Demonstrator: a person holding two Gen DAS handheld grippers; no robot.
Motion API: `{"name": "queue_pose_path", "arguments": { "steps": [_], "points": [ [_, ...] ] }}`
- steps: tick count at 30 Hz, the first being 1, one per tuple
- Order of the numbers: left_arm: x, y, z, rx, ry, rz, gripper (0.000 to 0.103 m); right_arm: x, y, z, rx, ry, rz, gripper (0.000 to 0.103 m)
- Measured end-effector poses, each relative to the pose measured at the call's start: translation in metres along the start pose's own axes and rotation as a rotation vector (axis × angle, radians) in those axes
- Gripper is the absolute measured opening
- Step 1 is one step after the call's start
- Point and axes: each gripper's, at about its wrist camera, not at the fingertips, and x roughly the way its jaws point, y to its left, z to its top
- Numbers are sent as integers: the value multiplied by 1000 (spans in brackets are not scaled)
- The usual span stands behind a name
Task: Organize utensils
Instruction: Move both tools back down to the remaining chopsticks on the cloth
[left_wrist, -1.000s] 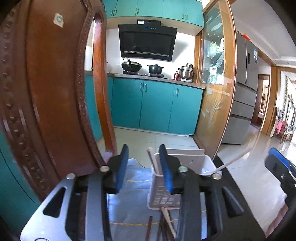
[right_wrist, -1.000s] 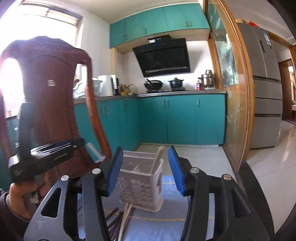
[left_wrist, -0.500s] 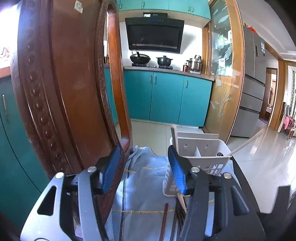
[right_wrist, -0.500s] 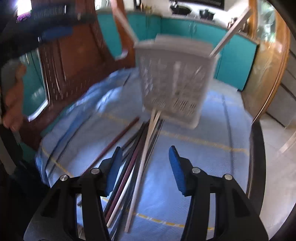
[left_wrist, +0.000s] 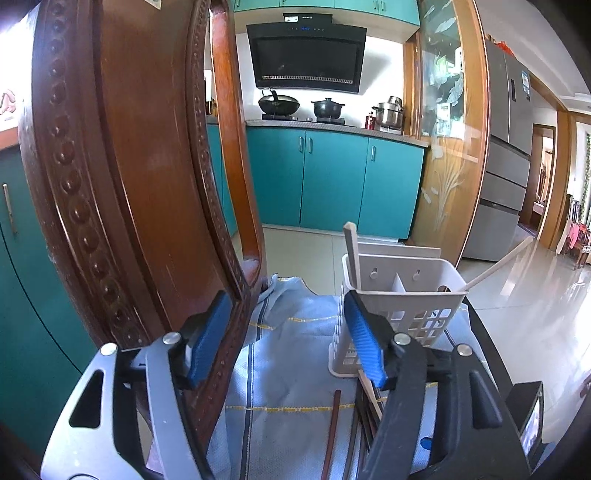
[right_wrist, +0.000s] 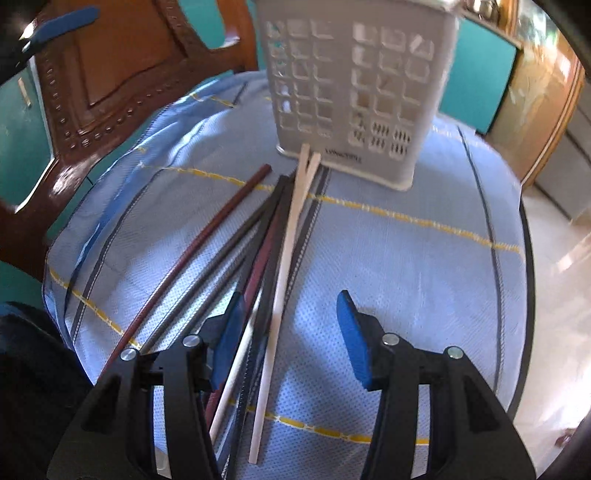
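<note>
Looking down my right gripper, its jaws apart and just closing some, empty, I see mixed loose chopsticks fanned on blue cloth, tips toward the white slotted plastic caddy at 12 o'clock; its lettering is unreadable. My left gripper, just widened, empty, alone shows the caddy's divided top and carved wooden chair crowding 9 o'clock.

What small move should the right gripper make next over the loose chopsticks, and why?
Probably lower the right gripper and close on the pale chopstick lying between its open, empty jaws; the loose chopsticks lie on the blue cloth before the white holder.
</note>
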Motion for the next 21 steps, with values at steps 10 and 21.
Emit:
{"name": "queue_pose_path", "arguments": {
  "steps": [10,21],
  "points": [
    [4,-2,-4,12,27,11,67,-6,-8,-4,54,7,89,12],
    [11,-2,-15,25,78,13,69,-26,-45,-3,183,-13,158,12]
  ]
}}
